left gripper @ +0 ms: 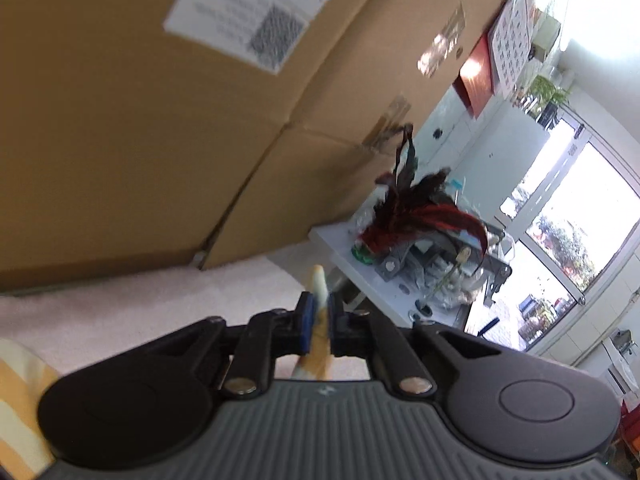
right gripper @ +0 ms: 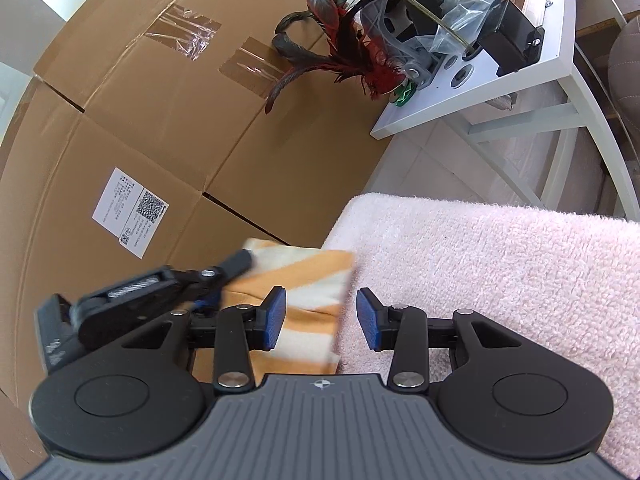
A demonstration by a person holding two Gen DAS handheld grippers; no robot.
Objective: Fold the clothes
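In the left wrist view we see our left claw (left gripper: 319, 318) pressed together on a fold of the orange-and-white striped cloth (left gripper: 318, 288), whose edge stands up between the blue pads (left gripper: 306, 322) and runs down behind them toward the claw body. More of the same striped fabric shows at the lower left edge of this view. Beneath lies a pale pink towel (left gripper: 160, 300), and a large cardboard box (left gripper: 160, 120) with a white label (left gripper: 256, 4) fills the space behind it. To the right stands a small white table (left gripper: 360, 276) carrying red and black feathers (left gripper: 412, 208) and some grey hardware.

In the right wrist view our right claw (right gripper: 321, 318) stands apart, gripping nothing, its blue pads (right gripper: 274, 322) on either side of the striped cloth's right edge. The striped cloth lies folded at the left end of the pink towel, hanging partly past it toward the cardboard box. The left claw reaches in from the left, blurred, with its tip at the cloth's far left corner. The white table with the feathers sits beyond, at the upper right, well apart from the towel.
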